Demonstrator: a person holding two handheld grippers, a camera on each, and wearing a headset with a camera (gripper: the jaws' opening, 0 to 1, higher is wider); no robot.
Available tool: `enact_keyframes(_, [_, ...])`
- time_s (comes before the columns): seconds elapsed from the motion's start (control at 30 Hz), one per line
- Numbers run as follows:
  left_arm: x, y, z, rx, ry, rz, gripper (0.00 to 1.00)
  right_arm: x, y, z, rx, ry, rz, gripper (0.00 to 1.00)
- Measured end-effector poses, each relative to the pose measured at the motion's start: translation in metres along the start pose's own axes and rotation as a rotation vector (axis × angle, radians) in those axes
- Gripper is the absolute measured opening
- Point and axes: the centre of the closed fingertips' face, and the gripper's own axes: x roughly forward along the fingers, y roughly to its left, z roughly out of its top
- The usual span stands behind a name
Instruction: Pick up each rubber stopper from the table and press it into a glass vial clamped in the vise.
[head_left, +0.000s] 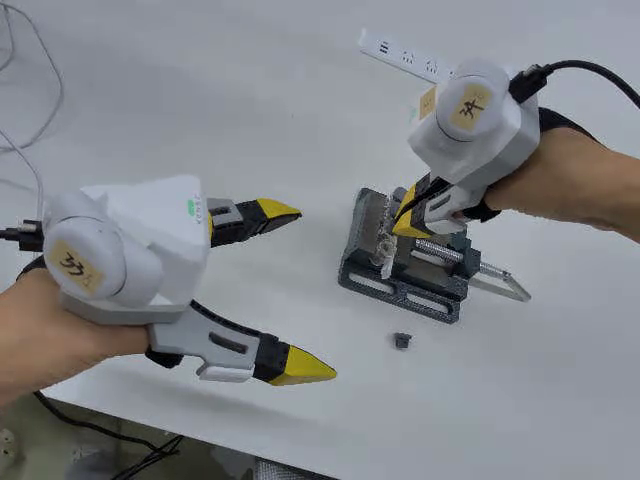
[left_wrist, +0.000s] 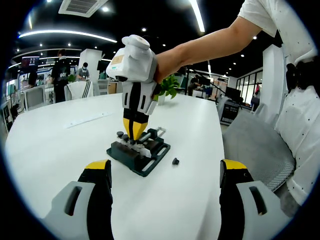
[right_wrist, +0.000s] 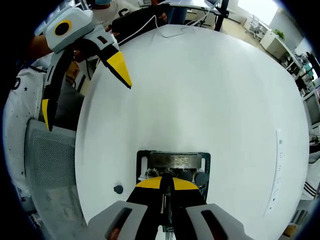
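At the left of the head view the left gripper (head_left: 290, 290) is held clear above the worktop (head_left: 250, 100). Its jaws are spread wide with nothing between them, presumably so as to be ready for the next pick. Further right, one loose stopper (head_left: 402, 341) is seen lying on the worktop just in front of the vise (head_left: 400, 290), apart from it. It is too small for its long axis or its narrow end to be made out. In the vise, glass vials (head_left: 384, 246) appear to be clamped upright, mouths upward, so that a stopper can be pushed straight down. The right gripper (head_left: 402, 228) is pointed steeply down over them with its jaws drawn together; whether a stopper is pinched between the tips cannot be told. A press into a vial is judged to be in hand. A power strip (head_left: 405, 58) lies beyond.
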Motion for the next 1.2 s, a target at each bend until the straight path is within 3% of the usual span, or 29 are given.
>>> enact_keyframes(0.4, [0.0018,0.0017,0.0010,-0.003,-0.005,0.001,0.88,0.0014,0.0010,-0.0005,-0.046,0.067,0.019,0.01])
enact_keyframes(1.2, [0.0022,0.0018,0.0003,-0.006,-0.007,-0.001,0.88,0.0028,-0.0001,-0.0001,-0.034,0.082,0.026,0.01])
